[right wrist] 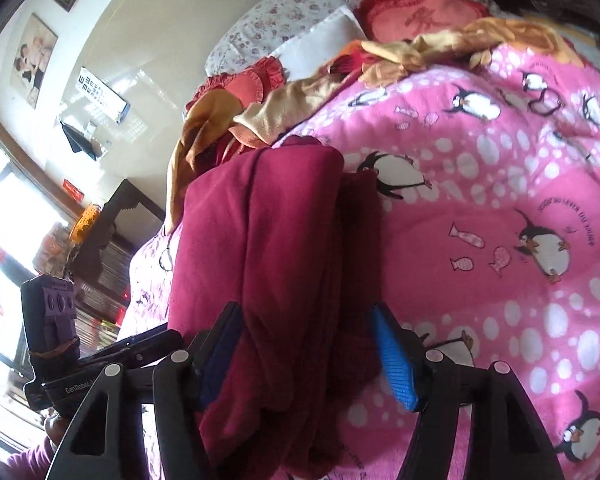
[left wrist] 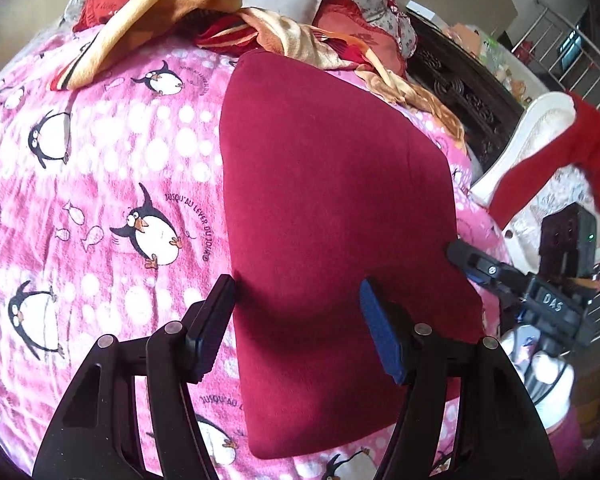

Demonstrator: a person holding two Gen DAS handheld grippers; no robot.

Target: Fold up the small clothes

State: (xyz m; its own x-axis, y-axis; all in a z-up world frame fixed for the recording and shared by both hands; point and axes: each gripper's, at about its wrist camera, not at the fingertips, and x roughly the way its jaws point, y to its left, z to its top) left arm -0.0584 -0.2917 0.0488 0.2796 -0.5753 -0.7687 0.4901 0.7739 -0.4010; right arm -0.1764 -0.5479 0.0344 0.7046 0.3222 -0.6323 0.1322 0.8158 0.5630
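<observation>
a dark red folded garment (left wrist: 332,216) lies on a bed covered by a pink blanket (left wrist: 112,168) printed with penguins, small fish and white dots. the blanket carries french writing beside the penguins: "jusqu'au lever du jour" can be read in the left wrist view, and the same line shows upside down in the right wrist view.

the left hand-held gripper (left wrist: 300,328) has its jaws apart, straddling the near left edge of the garment; one dark pad sits just off the cloth's edge and the blue pad (left wrist: 380,340) stands over the cloth, with neither pressing on it. the right hand-held gripper (right wrist: 308,352) also has its jaws apart, with the thick folded edge of the garment (right wrist: 268,240) between them; its left pad looks to be against the cloth while the bright blue pad (right wrist: 396,360) stands clear of it, so nothing is clamped.

in the left wrist view the other tool (left wrist: 540,292) reaches to the garment's right edge, and a small label on it reads "das". in the right wrist view the other tool's body (right wrist: 72,388) shows white lettering that reads "genrobot", cut off at the end.

at the head of the bed lie a crumpled orange and red cloth (left wrist: 172,12), a red pillow (right wrist: 424,16) with a chinese character on it, and a floral pillow (right wrist: 284,4). on the wall hangs an eye chart (right wrist: 100,88) with rows of "e" shapes, and a small red sign (right wrist: 73,190) whose writing is too small to read.
</observation>
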